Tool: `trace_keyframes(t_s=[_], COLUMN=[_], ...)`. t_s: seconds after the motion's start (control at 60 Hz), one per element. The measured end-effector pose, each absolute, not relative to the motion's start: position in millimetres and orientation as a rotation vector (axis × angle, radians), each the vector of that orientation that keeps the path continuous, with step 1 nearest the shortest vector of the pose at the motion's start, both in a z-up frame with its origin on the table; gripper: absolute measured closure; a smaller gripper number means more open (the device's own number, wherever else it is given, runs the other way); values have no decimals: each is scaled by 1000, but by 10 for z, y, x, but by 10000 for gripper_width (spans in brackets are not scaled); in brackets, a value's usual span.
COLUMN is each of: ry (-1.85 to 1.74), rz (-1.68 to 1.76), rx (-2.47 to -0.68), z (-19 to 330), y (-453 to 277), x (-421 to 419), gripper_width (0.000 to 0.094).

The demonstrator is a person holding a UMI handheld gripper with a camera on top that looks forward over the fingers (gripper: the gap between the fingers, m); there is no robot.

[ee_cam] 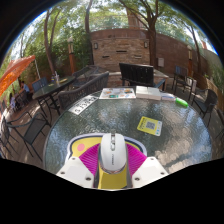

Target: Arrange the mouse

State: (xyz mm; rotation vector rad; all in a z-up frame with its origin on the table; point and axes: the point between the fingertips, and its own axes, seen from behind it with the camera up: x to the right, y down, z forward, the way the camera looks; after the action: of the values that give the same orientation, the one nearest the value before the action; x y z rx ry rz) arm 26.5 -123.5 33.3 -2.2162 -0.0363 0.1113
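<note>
A white and grey mouse [112, 148] sits lengthwise between my fingers, its nose pointing away from me. The magenta pads [91, 159] press against both of its sides, so my gripper [112, 160] is shut on the mouse. It hangs over the near part of a round glass patio table [70, 125]. A yellow surface [110, 180] shows below the mouse's rear, between the fingers; what it is cannot be told. A small yellow square pad [149, 125] lies on the table ahead and to the right.
Farther across the table stand an open black laptop [137, 74], a white tray [117, 93], papers [84, 102] and a green object [181, 101]. Metal chairs [40, 100] ring the table. An orange umbrella [15, 70] is at the left.
</note>
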Motion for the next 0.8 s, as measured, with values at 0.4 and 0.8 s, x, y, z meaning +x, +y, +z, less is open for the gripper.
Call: trace_keyframes(t_s=[0.4, 0.8], ry=[-110, -93], rz=[13, -75], rx=[-2247, -2219], z=[918, 1845], y=[-1685, -2413], x=[117, 42], gripper_width=[75, 79])
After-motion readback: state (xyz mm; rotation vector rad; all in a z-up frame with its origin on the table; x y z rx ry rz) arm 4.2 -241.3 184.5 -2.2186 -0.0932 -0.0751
